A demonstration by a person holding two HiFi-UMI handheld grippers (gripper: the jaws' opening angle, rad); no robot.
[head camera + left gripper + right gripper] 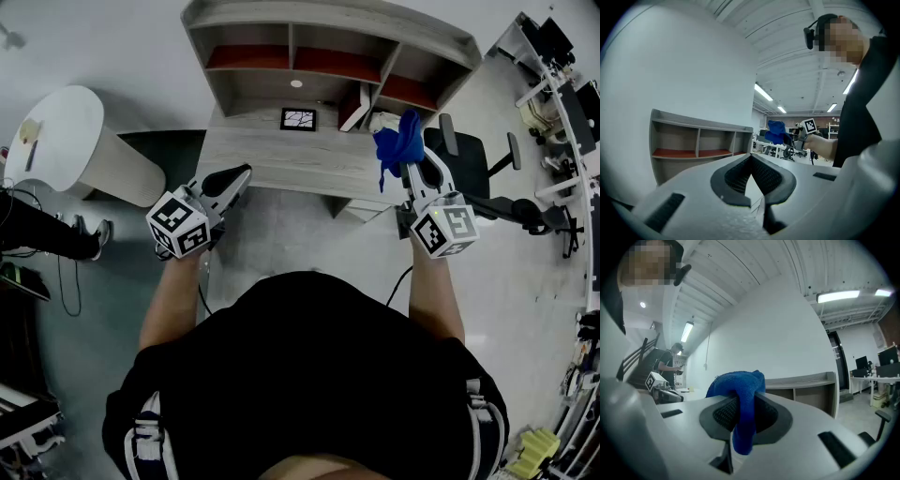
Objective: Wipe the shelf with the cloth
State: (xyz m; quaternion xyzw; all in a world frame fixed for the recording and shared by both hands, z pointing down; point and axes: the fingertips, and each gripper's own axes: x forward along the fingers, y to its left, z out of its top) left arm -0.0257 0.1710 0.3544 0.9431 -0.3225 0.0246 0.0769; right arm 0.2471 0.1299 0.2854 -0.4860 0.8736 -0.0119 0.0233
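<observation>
Right gripper view – right gripper (743, 404) is clamping the blue cloth (739, 380), cloth bunching above its jaws and hanging below. Left gripper (751, 161) is idling beside it, jaws meeting at the tips, nothing between. Shelf (328, 66) is standing ahead of both grippers – cloth apart from it.

A pale wooden worktop (281, 161) carries a shelf (337, 21) along its back edge, with three open compartments floored in red. Just in front of the shelf's middle compartment, a small dark-framed panel (298, 118) lies flat on the worktop. Right of the panel, under the shelf, leans something white (356, 107), perhaps a book.
</observation>
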